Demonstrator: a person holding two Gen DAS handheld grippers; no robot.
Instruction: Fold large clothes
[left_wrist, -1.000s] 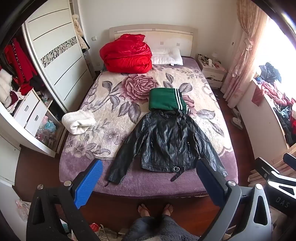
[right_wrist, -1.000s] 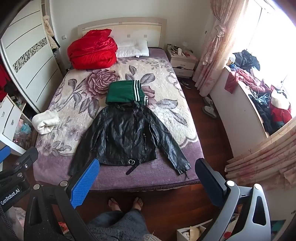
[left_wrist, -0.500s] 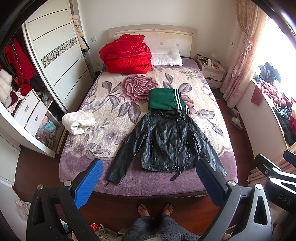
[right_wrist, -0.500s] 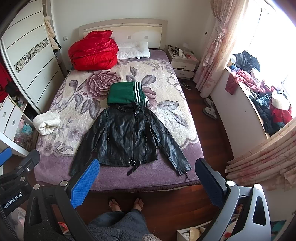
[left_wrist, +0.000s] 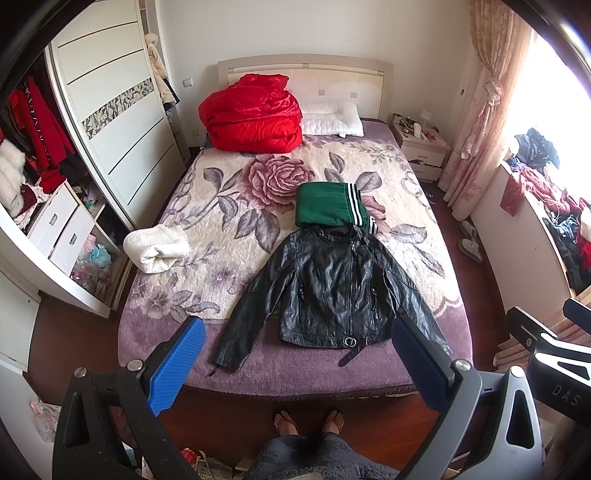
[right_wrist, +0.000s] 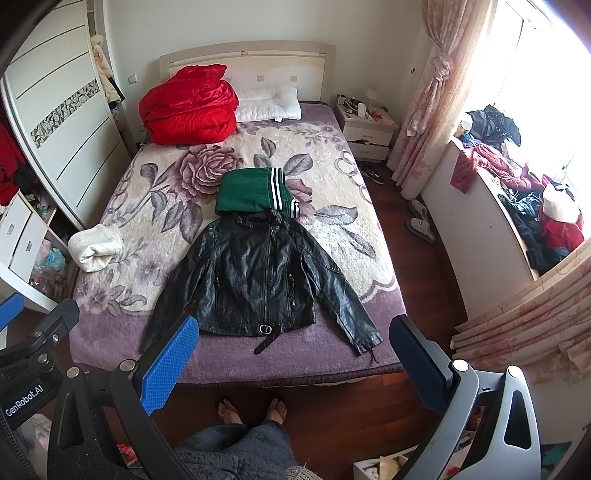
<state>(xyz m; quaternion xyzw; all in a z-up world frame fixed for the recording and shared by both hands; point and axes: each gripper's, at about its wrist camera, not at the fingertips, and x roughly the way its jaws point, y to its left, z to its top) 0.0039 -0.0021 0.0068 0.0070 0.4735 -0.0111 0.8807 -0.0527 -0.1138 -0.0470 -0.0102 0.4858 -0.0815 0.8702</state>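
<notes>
Jacket (left_wrist: 338, 291) lies flat near the bed's (left_wrist: 295, 373) foot edge; both grippers, fingers apart, should pinch sleeve cuffs first.

Hidden, cropped and unreadable items

Green garment (left_wrist: 325, 205): near edge tucked under the jacket (left_wrist: 332, 291) collar. Jacket's left cuff (right_wrist: 147, 338): behind the right claw's blue pad. Wardrobe (left_wrist: 33, 155): cut by the frame. Nightstand (right_wrist: 364, 110) clutter: too small to identify. Windowsill heap (right_wrist: 524, 192): washed out by glare.
</notes>
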